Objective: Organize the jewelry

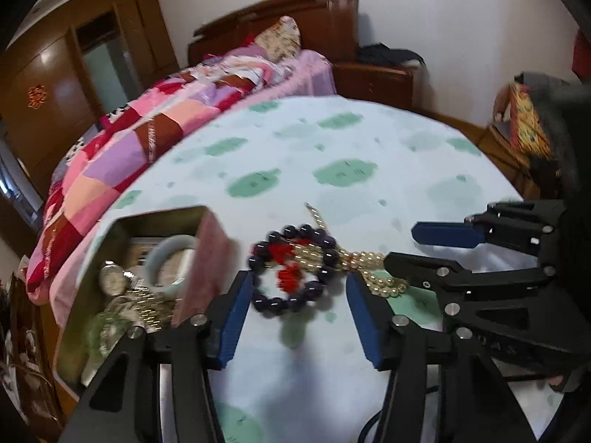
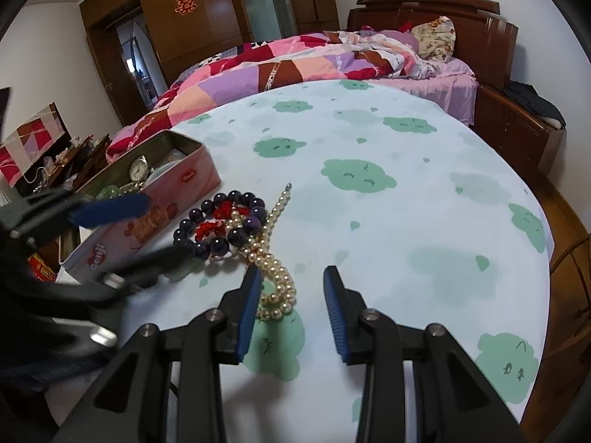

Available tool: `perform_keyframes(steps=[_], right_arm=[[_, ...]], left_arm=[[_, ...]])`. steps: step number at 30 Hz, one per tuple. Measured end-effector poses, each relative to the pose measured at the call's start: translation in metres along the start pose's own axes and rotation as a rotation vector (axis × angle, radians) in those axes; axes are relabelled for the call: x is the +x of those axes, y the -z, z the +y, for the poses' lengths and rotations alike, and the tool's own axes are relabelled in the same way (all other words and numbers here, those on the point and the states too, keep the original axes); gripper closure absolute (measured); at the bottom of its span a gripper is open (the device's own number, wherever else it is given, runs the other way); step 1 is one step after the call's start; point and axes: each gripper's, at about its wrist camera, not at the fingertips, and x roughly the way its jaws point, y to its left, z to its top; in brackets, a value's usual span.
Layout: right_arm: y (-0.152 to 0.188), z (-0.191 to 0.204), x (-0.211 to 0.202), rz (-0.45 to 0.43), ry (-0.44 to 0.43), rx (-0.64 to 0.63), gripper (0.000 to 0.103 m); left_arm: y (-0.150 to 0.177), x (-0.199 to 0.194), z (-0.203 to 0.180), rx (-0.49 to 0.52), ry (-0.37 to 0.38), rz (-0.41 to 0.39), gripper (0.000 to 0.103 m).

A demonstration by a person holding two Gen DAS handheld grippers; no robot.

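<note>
Pearl beads (image 2: 275, 277) lie in a loose string on the round desk (image 2: 406, 221), which has a pale cloth with green blobs. A dark bead bracelet (image 2: 221, 223) with a red tassel sits on top of the far part of the string, both near the desk's left edge. Just beside them at that edge is a pink tin (image 2: 162, 199), open, with a watch (image 2: 138, 170) and more jewelry already inside. The right gripper (image 2: 290, 312) has its jaws apart around the near loop of pearls, one pad touching the beads, not squeezing yet. The left gripper (image 1: 297, 313) has its jaws apart too, one on each side of the bracelet, holding nothing. I think the trouble is the tangle. If one gripper lifts the pearls while the bracelet rests on them, the bracelet could get dragged along and slide off the edge. Round beads could also slip out of a weak pinch.
</note>
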Motion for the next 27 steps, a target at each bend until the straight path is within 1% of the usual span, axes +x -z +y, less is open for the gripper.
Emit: perform_keyframes(steps=[2,3,5,6,7,13,14,15,16,17,20,22,23,24,25,27], right_arm=[[-0.001,-0.002,0.001,0.003,-0.002,0.008,0.067],[0.000,-0.003,0.001,0.004,-0.010,0.016,0.067],[-0.001,-0.004,0.001,0.001,-0.015,0.025,0.067],[0.000,-0.005,0.001,0.000,-0.015,0.030,0.067],[-0.001,-0.005,0.001,0.000,-0.015,0.031,0.067],[-0.003,0.006,0.007,0.026,-0.016,-0.018,0.067],[-0.004,0.007,0.008,0.032,-0.016,-0.025,0.067],[-0.004,0.008,0.010,0.040,-0.019,-0.033,0.067],[-0.004,0.010,0.014,0.063,-0.028,-0.048,0.067],[-0.004,0.011,0.016,0.079,-0.032,-0.053,0.066],[-0.004,0.012,0.018,0.086,-0.033,-0.065,0.065],[-0.003,0.011,0.019,0.086,-0.035,-0.069,0.069],[-0.003,0.010,0.018,0.085,-0.036,-0.065,0.073],[-0.003,0.012,0.018,0.086,-0.040,-0.065,0.079],[-0.003,0.012,0.018,0.085,-0.047,-0.060,0.082],[-0.002,0.011,0.017,0.082,-0.057,-0.047,0.084]], left_arm=[[0.000,0.011,-0.002,0.002,0.021,0.028,0.065],[0.000,0.015,-0.002,0.000,0.029,0.038,0.067],[0.002,0.020,-0.001,-0.003,0.031,0.051,0.076],[0.003,0.021,-0.001,-0.001,0.027,0.046,0.079],[0.004,0.019,0.000,-0.003,0.026,0.034,0.090],[0.004,-0.004,0.011,-0.057,0.031,-0.039,0.090],[0.004,-0.007,0.013,-0.069,0.035,-0.046,0.092],[0.005,-0.011,0.015,-0.080,0.040,-0.056,0.095],[0.005,-0.014,0.018,-0.090,0.044,-0.068,0.103],[0.004,-0.018,0.020,-0.101,0.046,-0.081,0.103],[0.002,-0.030,0.027,-0.121,0.048,-0.112,0.103],[0.001,-0.031,0.027,-0.120,0.050,-0.117,0.103],[0.000,-0.029,0.027,-0.117,0.053,-0.111,0.103],[0.001,-0.026,0.025,-0.110,0.065,-0.101,0.103],[0.002,-0.022,0.023,-0.104,0.069,-0.085,0.103],[0.002,-0.013,0.017,-0.091,0.081,-0.043,0.103]])
